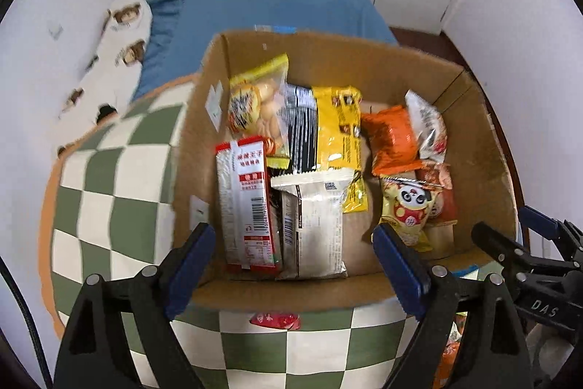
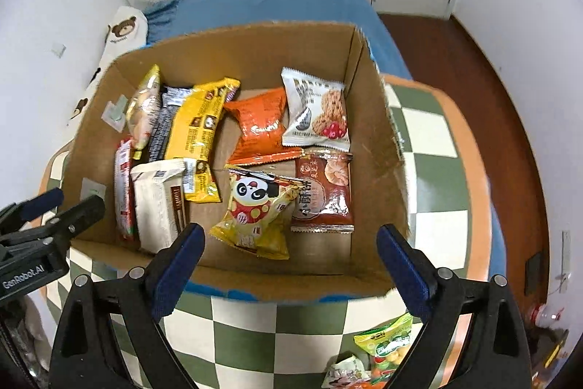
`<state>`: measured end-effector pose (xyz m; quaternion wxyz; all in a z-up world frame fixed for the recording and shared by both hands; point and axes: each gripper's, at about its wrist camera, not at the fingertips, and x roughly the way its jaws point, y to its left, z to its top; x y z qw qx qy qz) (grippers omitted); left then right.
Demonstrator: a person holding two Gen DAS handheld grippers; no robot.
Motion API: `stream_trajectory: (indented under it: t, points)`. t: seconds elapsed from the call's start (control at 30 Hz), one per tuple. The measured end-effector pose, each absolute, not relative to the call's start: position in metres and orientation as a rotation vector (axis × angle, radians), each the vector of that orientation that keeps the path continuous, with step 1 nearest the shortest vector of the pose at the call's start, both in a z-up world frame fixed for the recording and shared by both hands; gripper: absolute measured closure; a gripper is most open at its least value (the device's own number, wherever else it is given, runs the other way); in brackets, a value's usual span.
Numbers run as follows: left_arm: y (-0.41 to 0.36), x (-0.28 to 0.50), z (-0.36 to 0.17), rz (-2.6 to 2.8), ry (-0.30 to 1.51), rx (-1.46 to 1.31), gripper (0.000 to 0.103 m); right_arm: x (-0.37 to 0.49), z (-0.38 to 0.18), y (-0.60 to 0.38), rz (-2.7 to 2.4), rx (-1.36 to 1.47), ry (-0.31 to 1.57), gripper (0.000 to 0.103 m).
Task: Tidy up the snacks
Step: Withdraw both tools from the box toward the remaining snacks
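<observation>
Both tools hang over the near edge of the box and point down into it. The left tool (image 1: 295, 261) has its two blue fingers wide apart, with nothing between them. The right tool (image 2: 288, 261) is wide apart too, and it holds nothing.

Near the tools, outside the box, a small red packet (image 1: 275, 320) lies on the green and white checked cloth (image 2: 255, 334). A green snack bag (image 2: 386, 345) lies on the cloth too, close to the right tool.

The cardboard box (image 2: 379, 141) sits on the checked cloth, open at the top. The snacks are inside it. On the left side, at the near end, a red and white packet (image 1: 246, 203) and a white packet (image 1: 317, 225) stand side by side. On the right side a yellow bag with a panda face (image 2: 255, 210) lies next to a brown cookie packet (image 2: 324, 192).

Farther in, a long yellow packet (image 2: 200, 123) leans on a black and white one (image 1: 298, 130). A clear bag of round cookies (image 1: 255, 104) is in the far left corner. An orange packet (image 2: 262, 126) and a white packet with a cookie picture (image 2: 317, 112) lie at the far right.

Behind the box is a blue blanket (image 1: 262, 13) on a bed. A white cloth with bears (image 1: 120, 35) lies by the wall.
</observation>
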<state>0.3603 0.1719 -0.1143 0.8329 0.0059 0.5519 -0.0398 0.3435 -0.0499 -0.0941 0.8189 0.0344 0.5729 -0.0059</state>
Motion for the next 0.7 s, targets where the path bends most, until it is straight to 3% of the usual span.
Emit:
stream_trajectory:
  t: [0.43, 0.7]
  points:
    - [0.162, 0.279, -0.061, -0.090, 0.981, 0.031, 0.014, 0.277, -0.034, -0.039, 0.006, 0.070, 1.035, 0.006]
    - [0.159, 0.235, -0.040, -0.117, 0.949, 0.014, 0.014, 0.227, -0.018, -0.043, 0.038, 0.146, 1.016, 0.006]
